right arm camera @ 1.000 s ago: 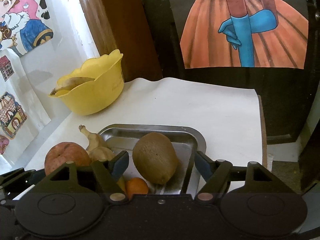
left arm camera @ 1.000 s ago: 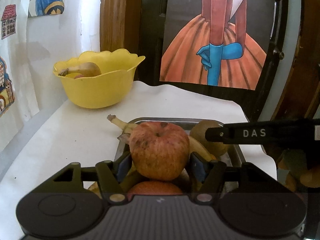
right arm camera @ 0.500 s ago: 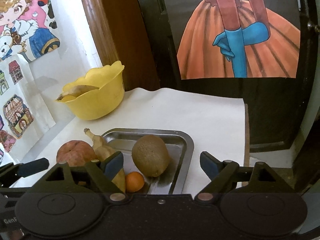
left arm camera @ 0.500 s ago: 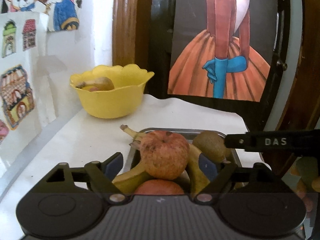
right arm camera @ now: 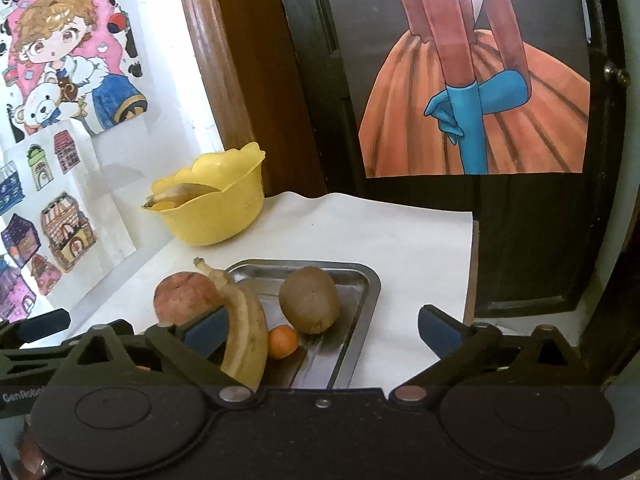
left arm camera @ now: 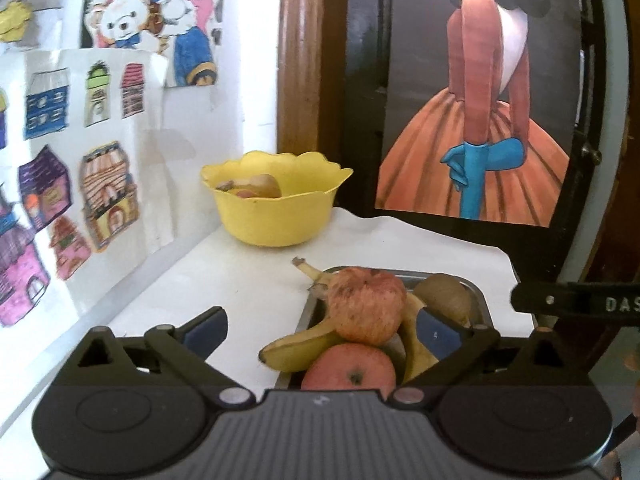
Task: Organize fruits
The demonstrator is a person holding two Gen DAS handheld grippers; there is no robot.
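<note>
A metal tray [right arm camera: 360, 280] on the white-covered table holds a kiwi [right arm camera: 309, 299], a small orange [right arm camera: 283, 342], bananas [right arm camera: 244, 332] and two red apples. In the left wrist view one apple [left arm camera: 366, 304] rests on top of the bananas [left arm camera: 298, 350], the other apple [left arm camera: 352, 368] lies in front, and the kiwi [left arm camera: 442, 298] is behind. My left gripper [left arm camera: 322, 330] is open and empty, above the near end of the tray. My right gripper [right arm camera: 322, 332] is open and empty, behind the tray's near edge. A yellow bowl [left arm camera: 276, 216] with fruit stands at the back left.
The yellow bowl also shows in the right wrist view [right arm camera: 212, 216]. A wall with drawings runs along the left. A dark door with a poster [right arm camera: 476, 100] stands behind the table. The table's right edge [right arm camera: 472, 264] drops off beside the tray.
My left gripper has opened, let go of the top apple and pulled back from it. My right gripper has also drawn back and up from the kiwi, still open.
</note>
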